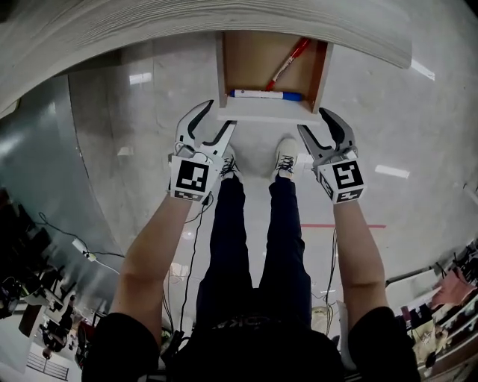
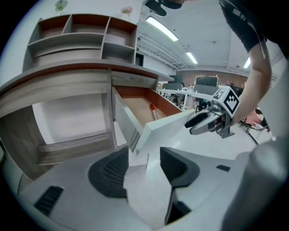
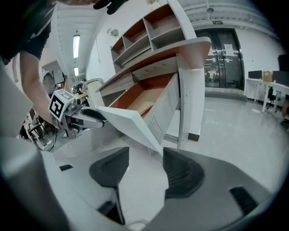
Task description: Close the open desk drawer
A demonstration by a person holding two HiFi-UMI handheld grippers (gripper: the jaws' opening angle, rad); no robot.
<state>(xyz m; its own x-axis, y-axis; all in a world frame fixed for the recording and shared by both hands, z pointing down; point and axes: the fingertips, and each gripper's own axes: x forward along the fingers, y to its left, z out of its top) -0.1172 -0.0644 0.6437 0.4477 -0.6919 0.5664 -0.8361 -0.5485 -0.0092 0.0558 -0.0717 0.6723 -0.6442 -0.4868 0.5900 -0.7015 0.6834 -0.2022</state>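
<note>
The open desk drawer (image 1: 265, 110) juts from under the desktop (image 1: 224, 22), which hides its rear. Inside lie a blue marker (image 1: 265, 95) and a red pen (image 1: 290, 60), the pen partly cut off. The left gripper (image 1: 220, 113) and right gripper (image 1: 312, 119) gape wide, gripping nothing. Each seems to straddle a front corner.

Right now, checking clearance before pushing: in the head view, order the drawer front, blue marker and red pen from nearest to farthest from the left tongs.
1. Drawer front, right beside the left tongs.
2. Blue marker, just inside, along the front.
3. Red pen, deeper, toward the back right.
</note>
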